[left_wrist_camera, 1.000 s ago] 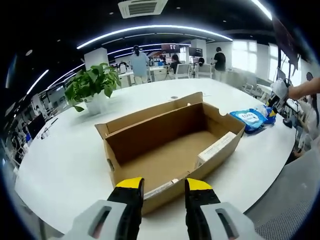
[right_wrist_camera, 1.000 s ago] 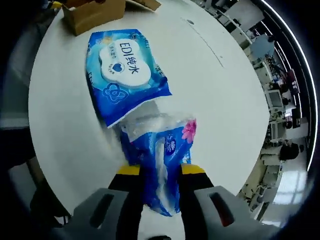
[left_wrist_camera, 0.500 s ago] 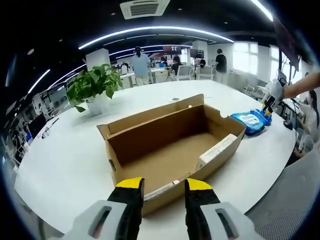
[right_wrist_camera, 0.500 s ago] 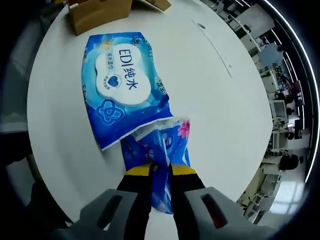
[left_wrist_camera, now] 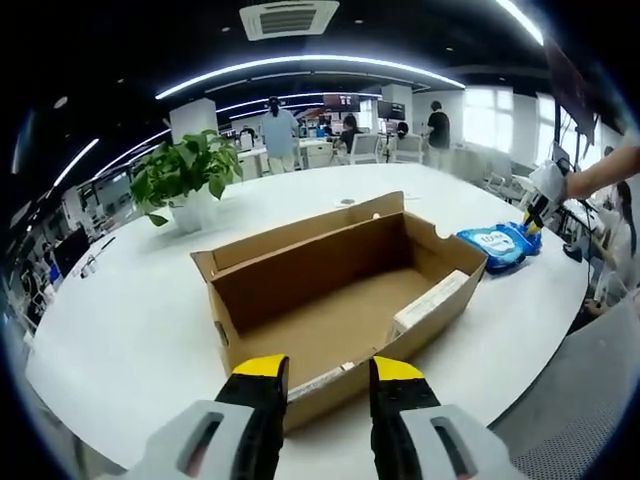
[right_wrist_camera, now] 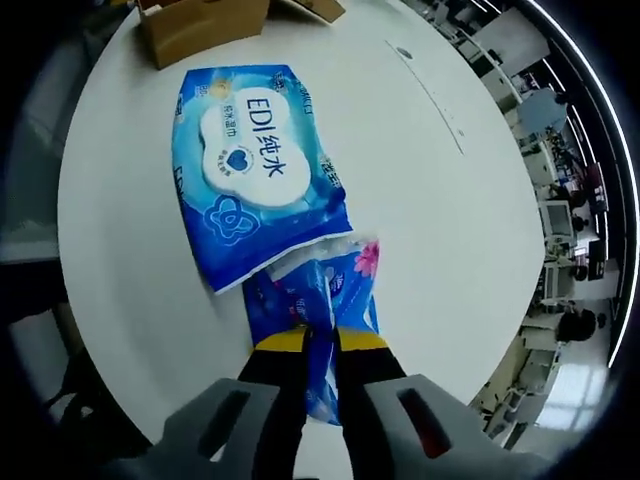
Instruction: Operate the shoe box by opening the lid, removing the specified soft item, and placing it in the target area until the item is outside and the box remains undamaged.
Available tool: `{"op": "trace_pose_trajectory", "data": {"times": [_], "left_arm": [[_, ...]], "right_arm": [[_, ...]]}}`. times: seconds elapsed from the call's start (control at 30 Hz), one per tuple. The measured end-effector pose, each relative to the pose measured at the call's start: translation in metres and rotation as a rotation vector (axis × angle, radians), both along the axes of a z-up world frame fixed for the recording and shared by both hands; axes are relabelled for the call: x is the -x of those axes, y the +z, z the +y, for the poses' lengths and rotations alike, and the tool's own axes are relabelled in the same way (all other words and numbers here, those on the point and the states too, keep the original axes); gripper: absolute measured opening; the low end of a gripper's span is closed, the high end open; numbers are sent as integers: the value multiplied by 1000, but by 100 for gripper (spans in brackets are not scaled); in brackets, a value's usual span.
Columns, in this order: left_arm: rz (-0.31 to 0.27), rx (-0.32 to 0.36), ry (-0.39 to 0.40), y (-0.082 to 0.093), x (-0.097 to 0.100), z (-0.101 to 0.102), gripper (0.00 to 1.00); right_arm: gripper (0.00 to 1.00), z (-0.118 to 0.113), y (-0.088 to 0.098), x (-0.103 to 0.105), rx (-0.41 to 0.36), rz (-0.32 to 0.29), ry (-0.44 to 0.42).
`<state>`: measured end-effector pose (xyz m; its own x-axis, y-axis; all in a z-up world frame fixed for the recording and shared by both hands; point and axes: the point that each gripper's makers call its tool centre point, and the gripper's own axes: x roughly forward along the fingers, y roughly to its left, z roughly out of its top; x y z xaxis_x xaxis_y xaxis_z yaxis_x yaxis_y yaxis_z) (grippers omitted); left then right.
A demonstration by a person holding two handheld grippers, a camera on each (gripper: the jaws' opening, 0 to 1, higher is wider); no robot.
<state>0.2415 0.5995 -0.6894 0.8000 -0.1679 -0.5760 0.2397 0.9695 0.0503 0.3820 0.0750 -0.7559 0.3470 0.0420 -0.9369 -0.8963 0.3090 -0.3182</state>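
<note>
A second ago the right gripper point(right_wrist_camera: 320, 340) had its jaws spread around the end of the small blue floral-printed soft pack point(right_wrist_camera: 322, 300); now they have closed and pinch its crumpled plastic tightly, drawing the wrapper narrower between them.

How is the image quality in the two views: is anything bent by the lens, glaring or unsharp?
Left gripper view: the fisheye lens bends the ceiling light strips into arcs, the bright window is washed out, and the cardboard box is sharp. Right gripper view: the white table edge curves strongly, the wet wipes pack print is readable, and the small blue packet shows a little sheen.
</note>
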Motion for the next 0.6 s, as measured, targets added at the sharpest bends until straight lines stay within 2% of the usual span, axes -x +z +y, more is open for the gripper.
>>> {"op": "trace_pose_trajectory", "data": {"times": [0.17,0.43,0.6], "left_arm": [[-6,5,-3,1,-1,0,32],[-15,13,-3,3,0,-1,32],[-19,15,-3,3,0,-1,32]], "right_arm": [[7,0,2,2,17,-8,24],[6,-4,-2,12,97,3,155],[7,-5,1,13,95,-3,141]]}}
